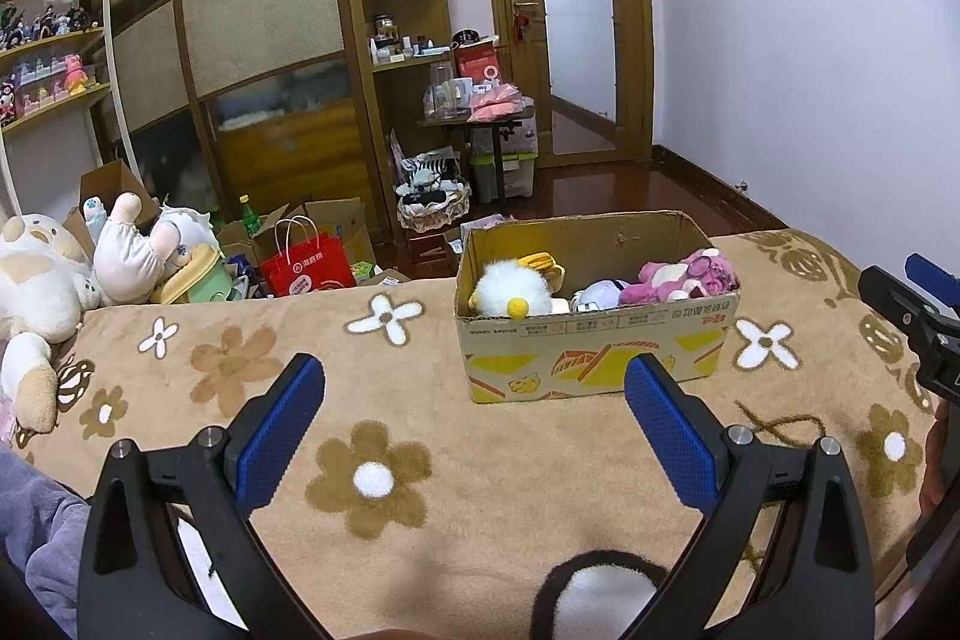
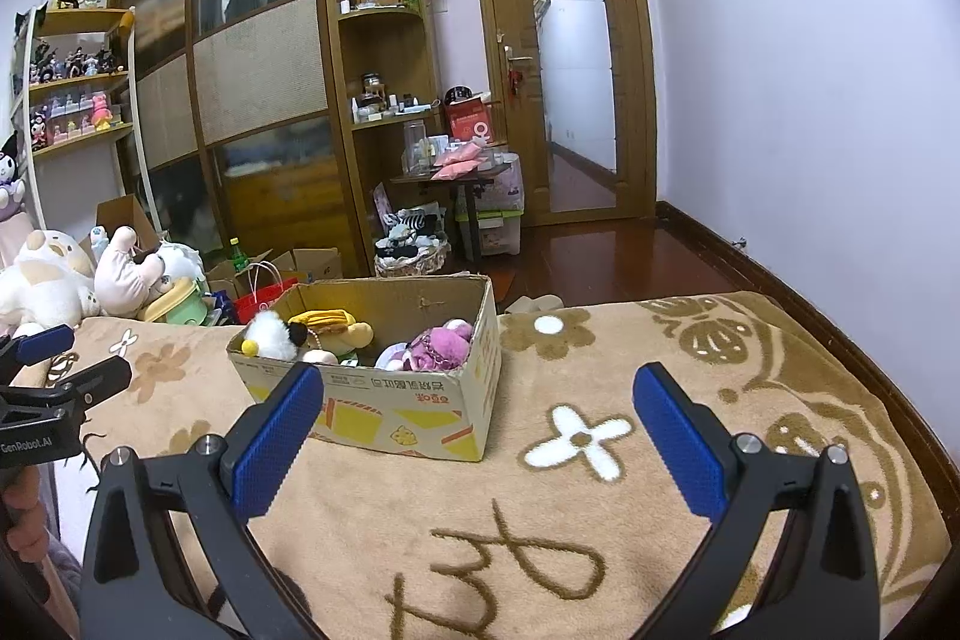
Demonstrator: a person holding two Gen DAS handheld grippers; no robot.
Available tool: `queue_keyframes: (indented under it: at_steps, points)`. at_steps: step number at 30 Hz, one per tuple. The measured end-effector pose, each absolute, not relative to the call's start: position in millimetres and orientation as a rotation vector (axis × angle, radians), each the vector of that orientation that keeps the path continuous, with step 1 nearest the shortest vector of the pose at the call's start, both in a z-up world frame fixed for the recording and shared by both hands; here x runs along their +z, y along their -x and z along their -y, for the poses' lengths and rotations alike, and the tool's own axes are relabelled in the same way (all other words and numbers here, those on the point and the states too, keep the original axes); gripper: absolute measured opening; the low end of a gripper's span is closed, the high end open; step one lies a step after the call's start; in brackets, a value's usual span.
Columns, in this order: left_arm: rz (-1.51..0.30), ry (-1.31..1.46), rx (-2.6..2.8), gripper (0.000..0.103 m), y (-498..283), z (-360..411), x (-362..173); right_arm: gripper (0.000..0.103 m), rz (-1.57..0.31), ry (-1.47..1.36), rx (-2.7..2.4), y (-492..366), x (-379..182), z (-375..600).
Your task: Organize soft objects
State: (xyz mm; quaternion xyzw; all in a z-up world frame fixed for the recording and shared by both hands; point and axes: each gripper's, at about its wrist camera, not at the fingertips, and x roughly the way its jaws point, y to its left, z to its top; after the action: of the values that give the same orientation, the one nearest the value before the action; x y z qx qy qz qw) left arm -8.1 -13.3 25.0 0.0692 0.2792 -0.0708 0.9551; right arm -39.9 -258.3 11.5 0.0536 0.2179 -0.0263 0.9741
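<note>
The left claw [image 1: 474, 391] is spread wide and holds nothing, poised above the flower-patterned blanket [image 1: 240, 370] on the bed; ahead of it the cardboard box [image 1: 600, 358] lies with its long axis running left to right, containing a white plush [image 1: 510, 289] at its left end and a pink plush [image 1: 684, 277] at its right, while the right claw [image 1: 912, 292] enters at the right edge. In the right wrist view, the right claw [image 2: 480, 394] is likewise spread wide and empty above the blanket [image 2: 600, 520], the cardboard box [image 2: 384, 400] sits ahead and left with its long axis angled across the view, and a wooden wardrobe [image 2: 258, 70] and door [image 2: 564, 70] stand behind.
</note>
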Motion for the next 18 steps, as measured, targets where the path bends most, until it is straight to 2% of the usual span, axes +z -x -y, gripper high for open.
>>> queue_keyframes:
  at_steps: [18]
  points:
    - [-0.57, -0.142, -0.144, 0.099, 10.0, 8.0, 20.0, 0.103, -0.438, -0.114, -0.059, 40.8, 11.0, 258.0]
